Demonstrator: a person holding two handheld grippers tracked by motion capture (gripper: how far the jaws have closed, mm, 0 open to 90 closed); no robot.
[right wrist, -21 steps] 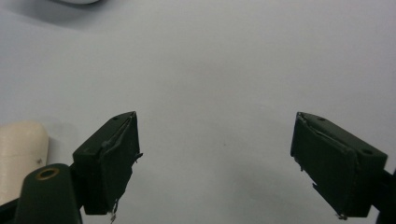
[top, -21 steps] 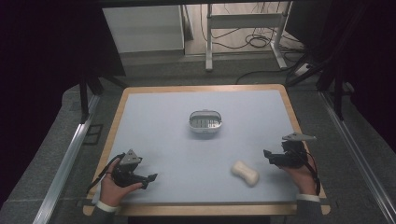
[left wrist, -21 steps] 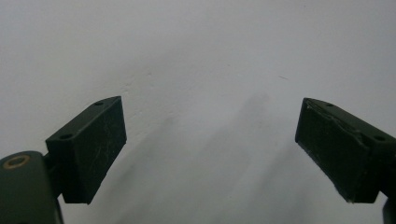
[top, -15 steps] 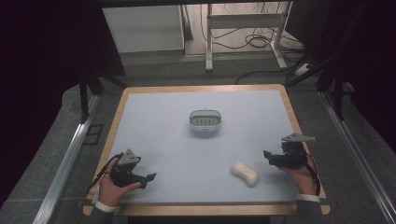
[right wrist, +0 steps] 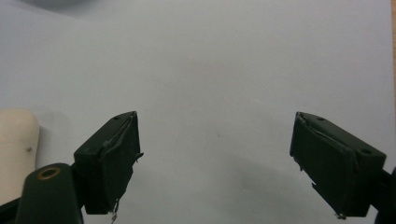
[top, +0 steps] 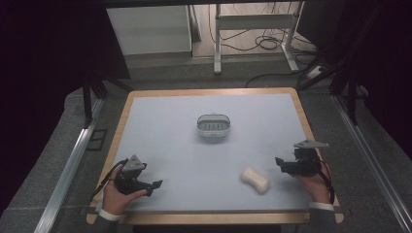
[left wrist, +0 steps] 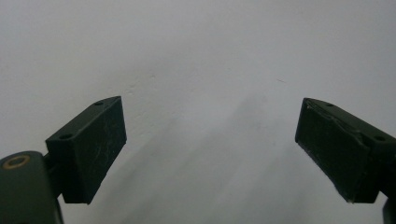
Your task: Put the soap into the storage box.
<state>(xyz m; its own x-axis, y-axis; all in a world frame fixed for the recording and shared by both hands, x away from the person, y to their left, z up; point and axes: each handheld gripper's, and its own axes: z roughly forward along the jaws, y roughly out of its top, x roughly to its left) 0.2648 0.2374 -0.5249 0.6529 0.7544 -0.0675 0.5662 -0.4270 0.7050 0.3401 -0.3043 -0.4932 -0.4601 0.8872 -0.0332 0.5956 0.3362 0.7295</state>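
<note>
We hold the right gripper (top: pixel 283 164) with jaws apart and empty, the soap (top: pixel 255 179) just beside its tip, untouched. Left gripper (top: pixel 154 185) gapes too. Beyond sits the dish (top: pixel 213 127). Next, we judge: straddle the soap and close.

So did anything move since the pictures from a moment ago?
No, nothing visibly moved. The left gripper and the right gripper rest at the near corners of the table as before, both open with nothing between the jaws. The cream soap bar lies in the same spot beside the right gripper, and the soap dish stays mid-table.
</note>
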